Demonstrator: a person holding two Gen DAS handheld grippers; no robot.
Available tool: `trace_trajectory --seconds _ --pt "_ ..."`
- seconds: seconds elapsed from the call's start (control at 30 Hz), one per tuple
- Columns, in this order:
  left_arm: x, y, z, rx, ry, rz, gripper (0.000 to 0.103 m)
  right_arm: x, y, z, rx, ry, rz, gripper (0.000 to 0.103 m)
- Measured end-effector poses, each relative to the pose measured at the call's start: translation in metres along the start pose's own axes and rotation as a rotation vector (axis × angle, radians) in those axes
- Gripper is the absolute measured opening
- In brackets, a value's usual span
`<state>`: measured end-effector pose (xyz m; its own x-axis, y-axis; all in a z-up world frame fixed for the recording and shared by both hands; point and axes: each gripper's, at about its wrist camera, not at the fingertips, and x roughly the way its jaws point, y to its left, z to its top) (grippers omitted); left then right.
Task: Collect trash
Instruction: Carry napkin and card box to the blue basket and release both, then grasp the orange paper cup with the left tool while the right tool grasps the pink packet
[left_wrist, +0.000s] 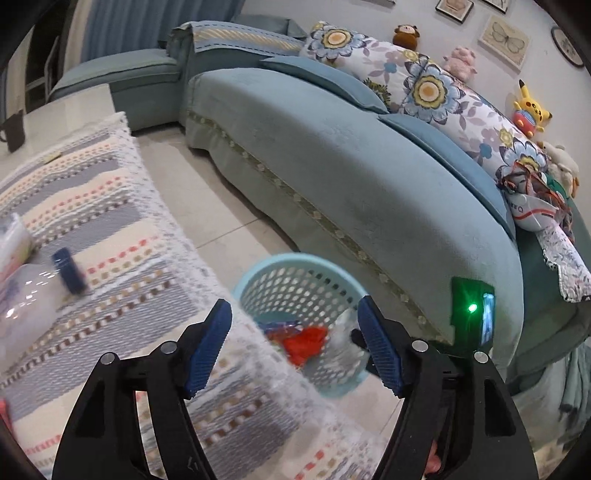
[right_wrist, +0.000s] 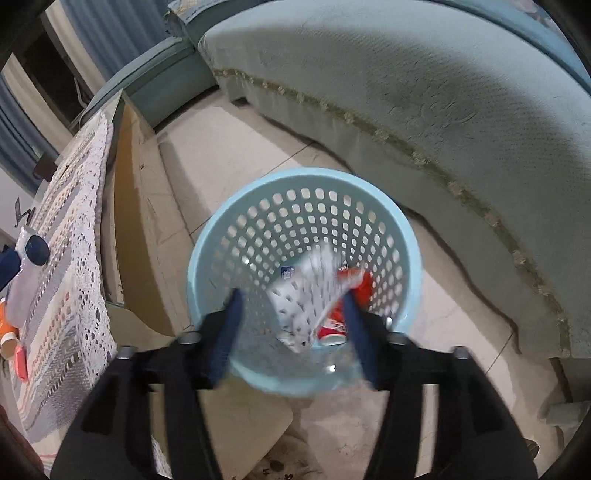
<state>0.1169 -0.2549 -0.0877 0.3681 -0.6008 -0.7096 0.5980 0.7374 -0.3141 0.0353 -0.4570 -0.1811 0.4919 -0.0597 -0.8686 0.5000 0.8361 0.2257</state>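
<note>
We hold our right gripper (right_wrist: 293, 328) spread over the basket (right_wrist: 221, 236) so the white wrapper (right_wrist: 310, 295), loose between the jaws, drops in. Our left gripper (left_wrist: 293, 347) is open and empty; the tablecloth (left_wrist: 110, 206) edge crosses its left jaw. The sofa (right_wrist: 424, 92) stands beyond.

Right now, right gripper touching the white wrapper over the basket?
Apart. The right wrist view shows the right gripper open, the blurred white wrapper between its fingers, clear of both, inside the blue basket.

Each hand-held gripper (left_wrist: 293, 328) (right_wrist: 293, 314) has black arms, ridged blue pads, silver pins.
</note>
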Motion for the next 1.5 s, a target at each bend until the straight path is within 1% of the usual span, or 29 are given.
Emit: trace_trajectory --seconds 0.1,0.2,0.37,0.4,0.5,0.53,0.63,0.67,0.73,0.8,0.83,0.9,0.93,1.03,1.13,1.23,1.3,1.37,1.4,1.5 --pt "-0.017 0.012 -0.003 -0.021 -0.012 0.019 0.073 -0.013 0.003 0.000 -0.003 -0.017 0.013 0.060" --pt "-0.040 0.027 -0.009 -0.048 -0.036 0.039 0.073 -0.034 0.017 0.002 -0.040 -0.056 0.020 0.060" --pt "-0.094 0.055 -0.016 -0.089 -0.113 0.099 0.073 -0.083 0.065 0.005 -0.140 -0.152 0.094 0.061" --pt "-0.105 0.061 -0.017 -0.098 -0.129 0.116 0.074 -0.095 0.080 0.006 -0.168 -0.175 0.116 0.061" --pt "-0.145 0.089 -0.020 -0.139 -0.184 0.206 0.077 -0.123 0.128 0.006 -0.254 -0.229 0.186 0.067" --pt "-0.161 0.103 -0.021 -0.160 -0.205 0.249 0.079 -0.129 0.143 0.005 -0.281 -0.243 0.203 0.068" --pt "-0.196 0.141 -0.025 -0.222 -0.246 0.332 0.082 -0.140 0.193 -0.001 -0.364 -0.268 0.264 0.069" --pt "-0.205 0.151 -0.026 -0.240 -0.252 0.350 0.082 -0.140 0.210 -0.005 -0.392 -0.265 0.281 0.070" --pt "-0.227 0.183 -0.030 -0.304 -0.274 0.420 0.082 -0.137 0.238 -0.010 -0.442 -0.254 0.296 0.071" --pt "-0.242 0.213 -0.035 -0.366 -0.285 0.476 0.086 -0.130 0.267 -0.019 -0.485 -0.229 0.312 0.071" --pt "-0.248 0.231 -0.038 -0.402 -0.278 0.512 0.086 -0.126 0.281 -0.026 -0.507 -0.209 0.336 0.071" --pt "-0.252 0.260 -0.045 -0.457 -0.255 0.567 0.086 -0.118 0.306 -0.045 -0.555 -0.181 0.357 0.071" --pt "-0.251 0.277 -0.050 -0.486 -0.241 0.571 0.085 -0.112 0.318 -0.054 -0.575 -0.162 0.362 0.071" --pt "-0.239 0.308 -0.064 -0.560 -0.212 0.565 0.083 -0.096 0.350 -0.082 -0.619 -0.090 0.398 0.071" --pt "-0.232 0.323 -0.072 -0.591 -0.174 0.604 0.081 -0.080 0.376 -0.107 -0.674 -0.050 0.406 0.071" --pt "-0.234 0.330 -0.068 -0.583 -0.187 0.567 0.084 -0.068 0.393 -0.123 -0.716 -0.013 0.401 0.071" --pt "-0.226 0.336 -0.070 -0.594 -0.153 0.559 0.084 -0.062 0.399 -0.130 -0.727 0.004 0.390 0.071" --pt "-0.217 0.345 -0.076 -0.617 -0.109 0.578 0.083 -0.054 0.405 -0.134 -0.726 0.023 0.382 0.071" --pt "-0.213 0.348 -0.078 -0.618 -0.103 0.580 0.084 -0.053 0.405 -0.134 -0.723 0.027 0.378 0.071" --pt "-0.214 0.349 -0.080 -0.625 -0.130 0.577 0.083 -0.046 0.411 -0.136 -0.724 0.022 0.364 0.071"
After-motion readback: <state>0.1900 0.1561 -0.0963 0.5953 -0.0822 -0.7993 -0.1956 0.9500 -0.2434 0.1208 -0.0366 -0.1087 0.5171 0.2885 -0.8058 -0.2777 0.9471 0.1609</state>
